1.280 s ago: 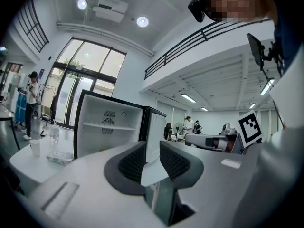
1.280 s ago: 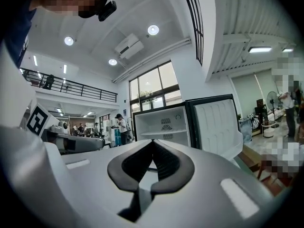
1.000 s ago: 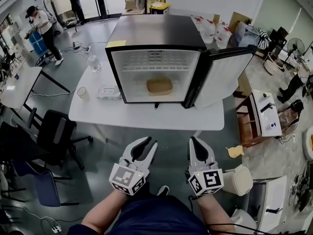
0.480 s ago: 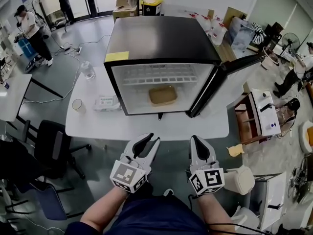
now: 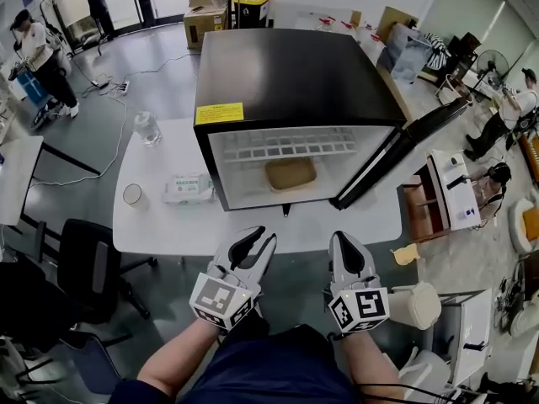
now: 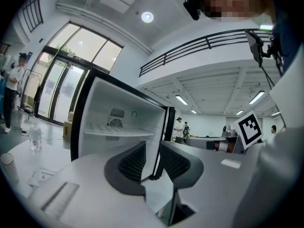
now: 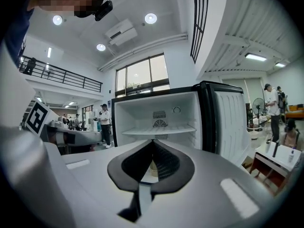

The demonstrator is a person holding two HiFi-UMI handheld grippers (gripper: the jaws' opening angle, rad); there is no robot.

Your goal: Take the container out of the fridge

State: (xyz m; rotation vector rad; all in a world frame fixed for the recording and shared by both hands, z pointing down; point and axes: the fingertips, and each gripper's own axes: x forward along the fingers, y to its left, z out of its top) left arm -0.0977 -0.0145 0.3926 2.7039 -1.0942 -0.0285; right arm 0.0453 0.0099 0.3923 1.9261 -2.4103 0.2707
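Note:
A tan flat container (image 5: 290,173) lies on the floor of the open black fridge (image 5: 290,74), under its wire shelf. The fridge stands on a white table (image 5: 168,225) with its door (image 5: 396,151) swung out to the right. Both grippers hover side by side just short of the table's near edge, pointing at the fridge. My left gripper (image 5: 255,240) (image 6: 152,159) is open with a narrow gap and nothing in it. My right gripper (image 5: 341,239) (image 7: 153,142) is shut and empty; a bit of the container (image 7: 152,168) shows through the hollow behind its tips.
On the table left of the fridge are a water bottle (image 5: 146,128), a cup (image 5: 132,194) and a flat packet (image 5: 189,187). An office chair (image 5: 84,268) stands at the left, a small cabinet (image 5: 455,194) and a white stool (image 5: 417,304) at the right. A person (image 5: 34,45) stands far back left.
The fridge and table have drawn closer and now sit lower in the head view. Both grippers have advanced to the table's near edge, with their jaws unchanged.

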